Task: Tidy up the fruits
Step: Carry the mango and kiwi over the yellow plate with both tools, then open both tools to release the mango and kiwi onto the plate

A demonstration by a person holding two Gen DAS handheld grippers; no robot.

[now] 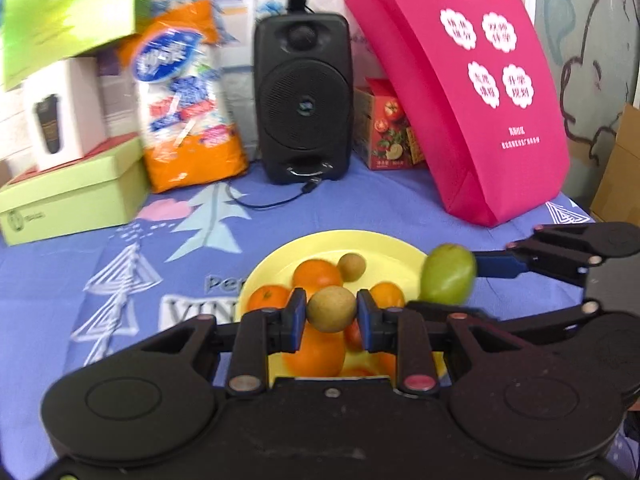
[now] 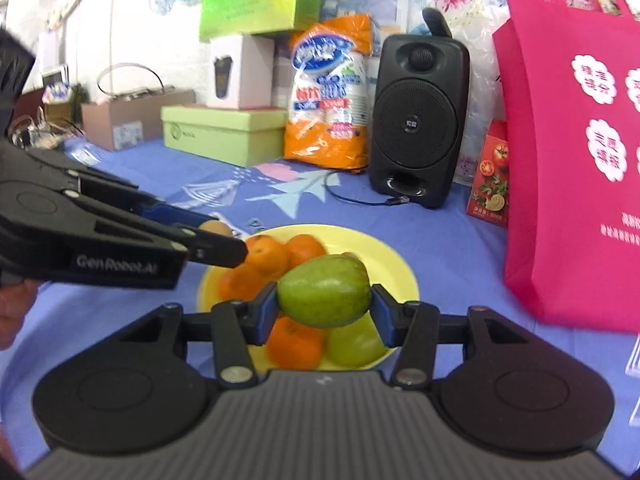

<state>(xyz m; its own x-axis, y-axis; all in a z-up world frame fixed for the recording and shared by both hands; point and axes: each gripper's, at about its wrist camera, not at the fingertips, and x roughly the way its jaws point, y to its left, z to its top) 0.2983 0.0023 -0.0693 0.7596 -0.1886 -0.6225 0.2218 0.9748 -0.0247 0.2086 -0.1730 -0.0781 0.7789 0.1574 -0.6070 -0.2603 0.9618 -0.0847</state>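
**Fruits: both tools loaded above the plate**

Fruits sit mostly in the yellow plate [image 2: 394,276] on the blue-clothed counter [image 1: 360,204]: several oranges [image 1: 318,274], one small brown fruit [image 1: 351,267] and a green one [image 2: 354,344] low in the right wrist view.

Left tool [image 1: 331,309]: pinching a small round brown fruit [image 1: 331,308] between its blue pads, held above the plate. Right tool [image 2: 323,297]: pinching a green pear-like fruit [image 2: 323,297], also above the plate, toward its right side.

Orientation: the green fruit's long axis lies roughly level and runs pad to pad, so it is gripped at its ends; narrower end toward the right pad, as far as blur allows. The brown fruit is near-spherical, no clear axis.

Judgement on the step: presumably a set-down into the plate. End-to-end grip on the green fruit looks slip-prone, so lower it close to a bare patch of plate before releasing, level, clear of the left tool. Place one fruit at a time; the pile may roll.
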